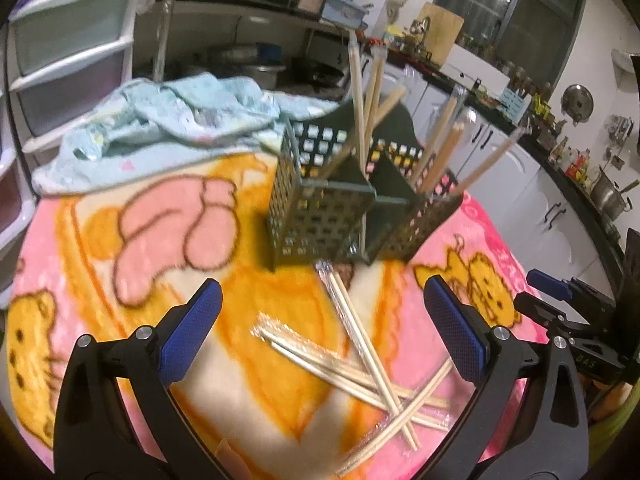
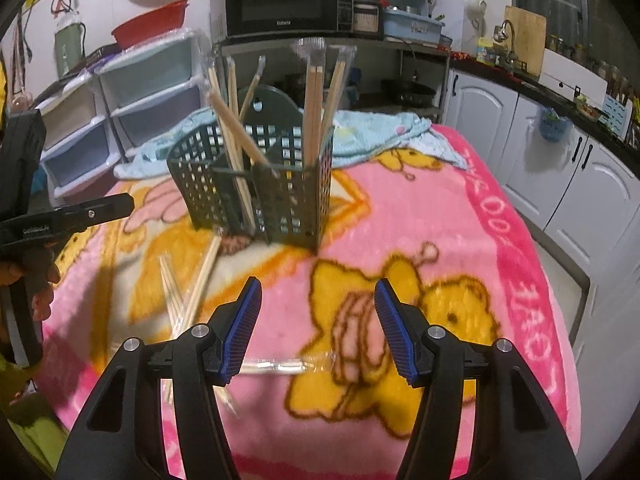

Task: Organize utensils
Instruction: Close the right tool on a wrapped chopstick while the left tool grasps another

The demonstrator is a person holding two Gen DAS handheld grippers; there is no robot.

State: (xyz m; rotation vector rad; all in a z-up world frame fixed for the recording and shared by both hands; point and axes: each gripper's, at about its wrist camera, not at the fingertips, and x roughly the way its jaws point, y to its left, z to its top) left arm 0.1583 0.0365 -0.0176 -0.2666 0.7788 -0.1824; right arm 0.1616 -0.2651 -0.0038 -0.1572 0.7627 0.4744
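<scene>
Blanket-covered table point(image 1: 168, 208): loose chopsticks point(image 1: 360, 360) lie crossed before the caddy point(image 1: 340, 216), directly between the left gripper's point(image 1: 320, 320) empty, wide-apart jaws; right gripper point(image 2: 318, 320), also apart and empty, sits farther.

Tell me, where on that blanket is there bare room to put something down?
The pink stretch right of the green basket, out to the blanket edge, is free. So is the patch left of the basket, below the blue towel. It is crowded in front of the basket, where loose chopsticks lie crossed.
</scene>
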